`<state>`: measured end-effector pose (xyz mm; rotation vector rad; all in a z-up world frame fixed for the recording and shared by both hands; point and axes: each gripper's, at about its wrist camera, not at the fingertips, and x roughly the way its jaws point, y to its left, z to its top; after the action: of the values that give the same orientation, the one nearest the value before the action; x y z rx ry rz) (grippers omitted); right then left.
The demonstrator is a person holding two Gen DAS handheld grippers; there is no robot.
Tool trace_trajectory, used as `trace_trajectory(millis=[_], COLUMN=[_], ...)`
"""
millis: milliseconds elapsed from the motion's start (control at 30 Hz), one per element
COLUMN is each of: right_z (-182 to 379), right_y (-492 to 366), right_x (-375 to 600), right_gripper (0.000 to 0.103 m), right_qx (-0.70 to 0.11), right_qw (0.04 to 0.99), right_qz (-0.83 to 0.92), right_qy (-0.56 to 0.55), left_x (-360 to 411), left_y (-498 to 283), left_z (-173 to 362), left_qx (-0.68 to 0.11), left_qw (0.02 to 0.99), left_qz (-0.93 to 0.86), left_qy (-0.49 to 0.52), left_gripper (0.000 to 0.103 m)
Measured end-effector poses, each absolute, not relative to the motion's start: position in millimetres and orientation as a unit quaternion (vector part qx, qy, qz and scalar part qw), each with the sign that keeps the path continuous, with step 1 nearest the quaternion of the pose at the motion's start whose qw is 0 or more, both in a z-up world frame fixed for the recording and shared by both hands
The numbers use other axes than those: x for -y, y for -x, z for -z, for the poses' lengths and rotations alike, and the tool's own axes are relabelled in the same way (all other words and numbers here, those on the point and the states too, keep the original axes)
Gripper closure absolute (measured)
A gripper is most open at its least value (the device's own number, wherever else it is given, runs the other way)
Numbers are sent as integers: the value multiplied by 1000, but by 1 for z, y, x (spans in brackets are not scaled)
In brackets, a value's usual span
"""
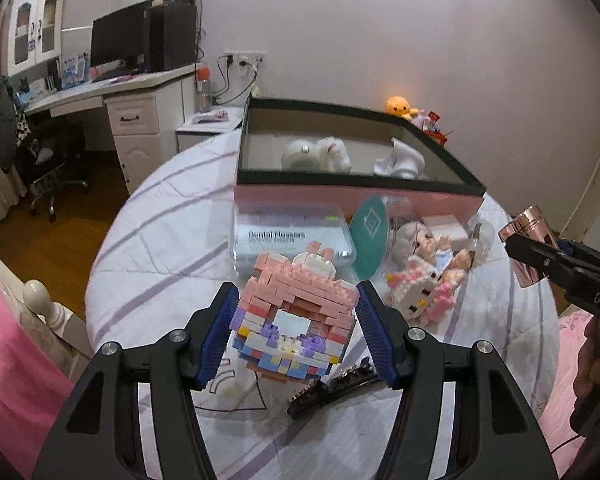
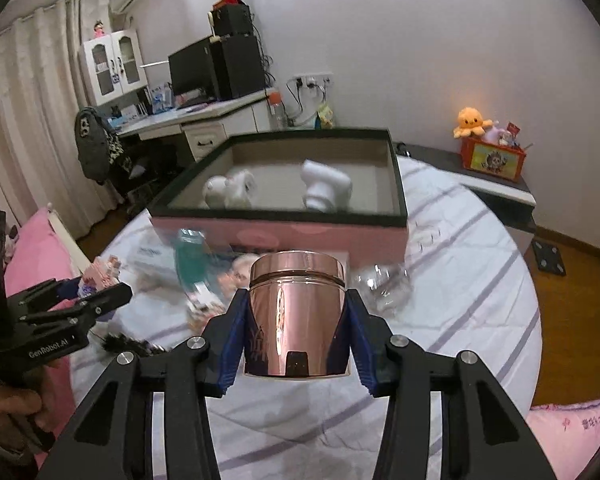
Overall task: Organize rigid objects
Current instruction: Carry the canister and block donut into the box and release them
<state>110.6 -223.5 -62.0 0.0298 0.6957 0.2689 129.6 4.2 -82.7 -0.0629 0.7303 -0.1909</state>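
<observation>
My left gripper [image 1: 296,320] is shut on a pink, white and purple brick-built figure [image 1: 296,316], held clear above the striped bedspread. My right gripper [image 2: 296,320] is shut on a shiny rose-gold canister [image 2: 298,312], also lifted off the bed; the same canister [image 1: 528,240] shows at the right edge of the left wrist view. Ahead of both stands an open pink box with a black rim [image 1: 356,180], holding two white toys [image 2: 230,190]. On the bed before the box lie a clear Dental Flossers case [image 1: 284,236], a teal disc [image 1: 370,236], a small doll [image 1: 428,244] and another brick figure [image 1: 418,296].
A black hair clip [image 1: 332,390] lies on the bedspread under the left gripper. A desk with a monitor [image 1: 120,36] and an office chair stand at the far left. A low shelf with an orange plush [image 2: 472,120] and a red box is at the right. Pink bedding [image 1: 12,360] flanks the quilt.
</observation>
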Motion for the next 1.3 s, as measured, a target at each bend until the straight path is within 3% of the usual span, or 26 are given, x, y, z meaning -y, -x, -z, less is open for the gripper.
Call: trace_trajectory(millis=[267, 500, 833, 1133, 1200, 1233, 1267, 1300], right_z=[23, -1, 29, 51, 49, 47, 45, 44], right_y=[-144, -207, -299, -319, -318, -316, -314, -313], right_x=[208, 201, 200, 208, 209, 211, 212, 212], right_gripper=[56, 56, 55, 54, 31, 13, 10, 8], right_qx=[-312, -301, -343, -362, -358, -352, -347, -347], right_qw=[939, 944, 933, 927, 929, 932, 934, 934], right_qz=[-147, -132, -105, -94, -89, -88, -88, -89], right_qy=[-3, 8, 14, 18, 16, 9, 6, 5], left_x=[-2, 2, 26, 45, 46, 46, 44, 42], left_y=[-154, -228, -335, -360, -359, -357, -353, -347], left_z=[28, -10, 27, 53, 51, 49, 47, 43], left_qx=[-304, -277, -333, -366, -365, -360, -354, -342], left_qw=[948, 957, 939, 926, 927, 929, 931, 936], left_qz=[95, 89, 90, 94, 89, 86, 85, 81], left_qy=[15, 16, 14, -4, -11, -13, -13, -15], left_gripper=[42, 42, 42, 40, 31, 21, 12, 11])
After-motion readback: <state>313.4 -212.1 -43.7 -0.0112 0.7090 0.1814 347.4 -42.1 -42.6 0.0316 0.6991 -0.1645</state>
